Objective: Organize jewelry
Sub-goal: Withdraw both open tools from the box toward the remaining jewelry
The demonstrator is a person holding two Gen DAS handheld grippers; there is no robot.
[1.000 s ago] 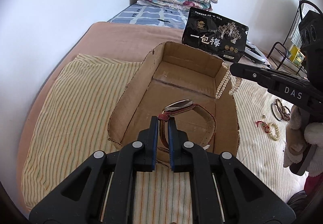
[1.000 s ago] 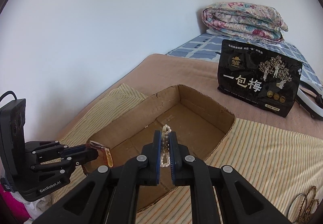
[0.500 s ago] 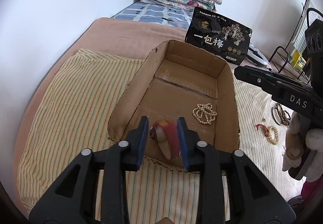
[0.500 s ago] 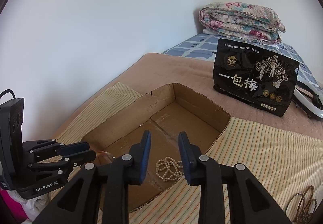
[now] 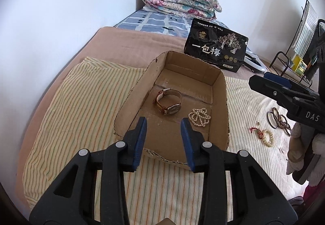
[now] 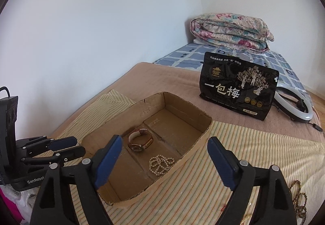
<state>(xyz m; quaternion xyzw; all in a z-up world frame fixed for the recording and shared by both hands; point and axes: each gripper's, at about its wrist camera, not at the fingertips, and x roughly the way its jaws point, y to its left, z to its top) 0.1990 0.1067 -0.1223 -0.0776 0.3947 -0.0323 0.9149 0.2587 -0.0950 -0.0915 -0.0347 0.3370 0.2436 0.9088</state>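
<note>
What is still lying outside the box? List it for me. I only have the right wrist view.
Observer: A white bead bracelet with a red cord lies on the striped cloth, right of the box.
Operator: Tell me what sits next to it.
Observer: Dark bead strands and a thin ring lie just beyond it, farther from the left claw.
Operator: Say where my claw shows from there.
Observer: The right claw shows off the box's right side, above those strands in the picture, not over the box.
</note>
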